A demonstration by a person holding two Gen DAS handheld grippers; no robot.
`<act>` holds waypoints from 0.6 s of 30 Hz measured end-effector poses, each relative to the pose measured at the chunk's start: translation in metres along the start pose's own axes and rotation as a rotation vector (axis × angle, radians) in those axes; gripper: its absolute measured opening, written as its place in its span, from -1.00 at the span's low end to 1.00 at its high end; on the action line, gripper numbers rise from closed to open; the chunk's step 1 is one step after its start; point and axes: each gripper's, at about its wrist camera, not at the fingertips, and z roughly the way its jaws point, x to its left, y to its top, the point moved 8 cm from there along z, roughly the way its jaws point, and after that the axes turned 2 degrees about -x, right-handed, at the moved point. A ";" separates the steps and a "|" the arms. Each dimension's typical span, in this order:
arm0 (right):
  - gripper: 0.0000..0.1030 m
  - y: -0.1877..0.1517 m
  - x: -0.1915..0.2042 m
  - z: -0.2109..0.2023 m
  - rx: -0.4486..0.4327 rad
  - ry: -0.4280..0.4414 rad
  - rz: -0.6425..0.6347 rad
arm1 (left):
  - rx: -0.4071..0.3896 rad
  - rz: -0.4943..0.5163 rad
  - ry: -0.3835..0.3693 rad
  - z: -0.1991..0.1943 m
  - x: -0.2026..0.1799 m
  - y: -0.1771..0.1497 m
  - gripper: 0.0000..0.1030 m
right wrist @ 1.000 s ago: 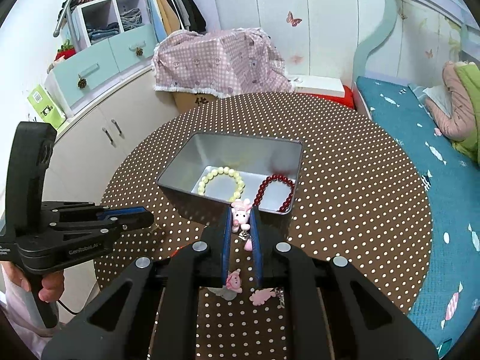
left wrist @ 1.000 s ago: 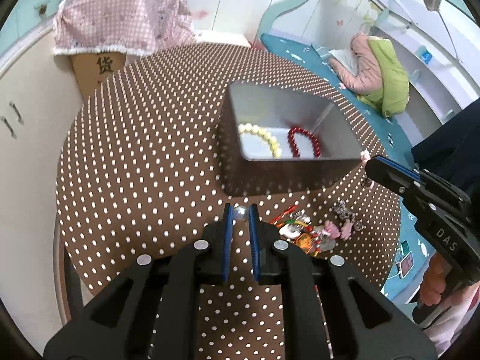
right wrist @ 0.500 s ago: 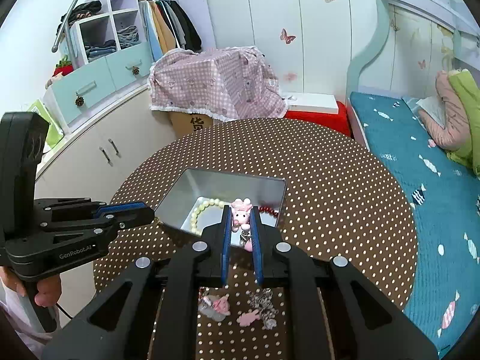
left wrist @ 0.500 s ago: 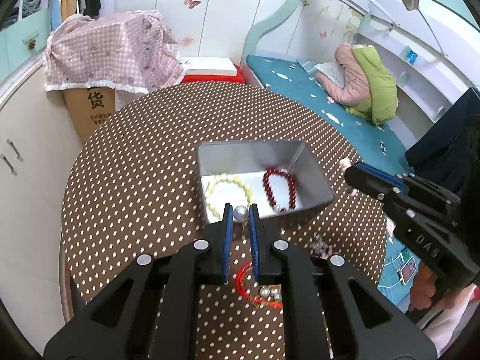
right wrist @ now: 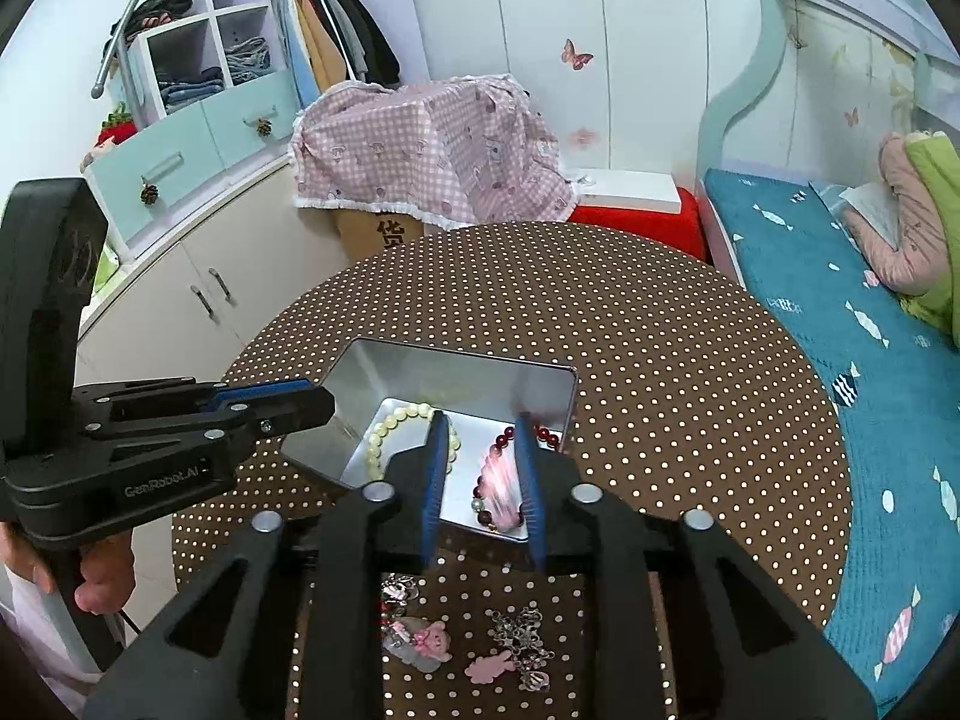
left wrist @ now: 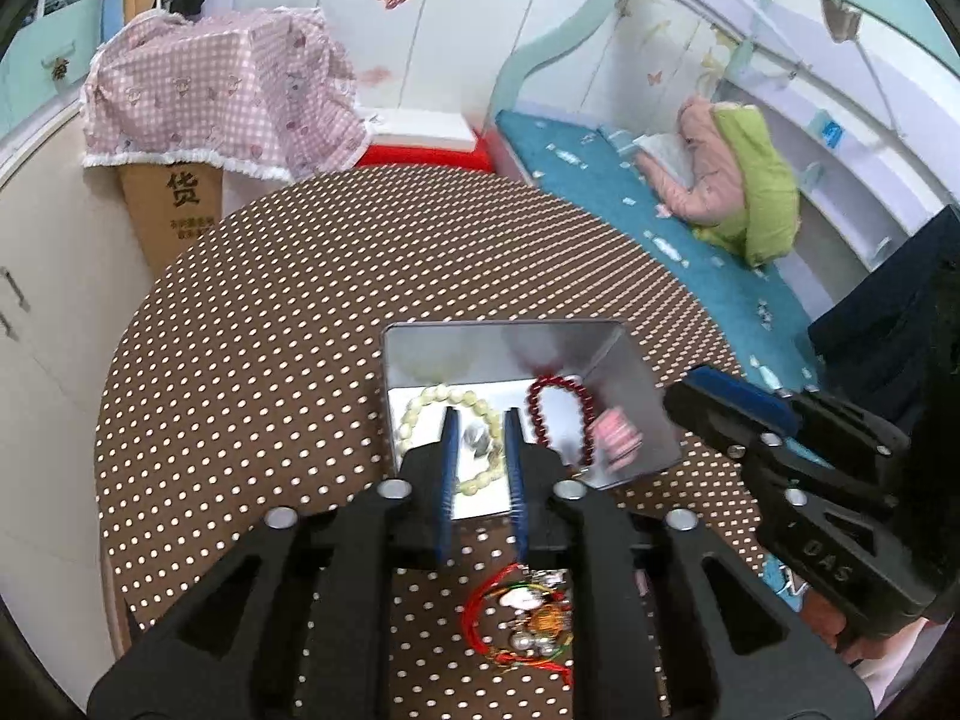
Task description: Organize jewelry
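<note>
A metal tin (left wrist: 636,396) is being kept near the middle of the round worktop (left wrist: 270,330), which is being covered by a brown cloth with white dots. Inside the tin, a cream bead bracelet (left wrist: 420,408) is lying on the left of the floor and a dark red bead bracelet (left wrist: 558,402) on the right, the two just beside each other. A pink charm (left wrist: 615,432), blurred, is being seen against the red bracelet at the tin's right wall. A small grey piece (left wrist: 477,441), too blurred to be named, is being seen inside the loop of the cream bracelet.

The left tongs (left wrist: 478,420) are being held over the near edge of the tin with the fingers parted, and nothing is being gripped between them. The right tongs (right wrist: 478,426) are likewise being held over the tin's near edge, spread apart and empty; the blurred pink charm (right wrist: 501,480) is being seen in the gap below them, in the tin.

On the cloth in front of the tin, a tangle of red cord with silver beads (left wrist: 522,618) is lying below the left tongs. Below the right tongs, a pink pig charm (right wrist: 429,639), a flat pink piece (right wrist: 489,666) and a silver chain (right wrist: 525,639) are lying close together.

A box draped with pink checked fabric (right wrist: 432,150) is standing behind the worktop, and a bed with a teal cover (right wrist: 840,300) is being seen to the right.
</note>
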 end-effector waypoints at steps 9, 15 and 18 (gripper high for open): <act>-0.48 -0.004 -0.011 -0.002 0.012 -0.026 0.036 | 0.014 -0.012 0.012 0.003 0.009 -0.006 -0.49; -0.48 -0.004 -0.009 -0.006 0.011 -0.025 0.035 | 0.011 -0.006 0.008 -0.002 0.010 -0.011 -0.49; -0.48 -0.006 -0.007 -0.008 0.009 -0.026 0.033 | 0.012 -0.003 0.008 -0.006 0.009 -0.013 -0.49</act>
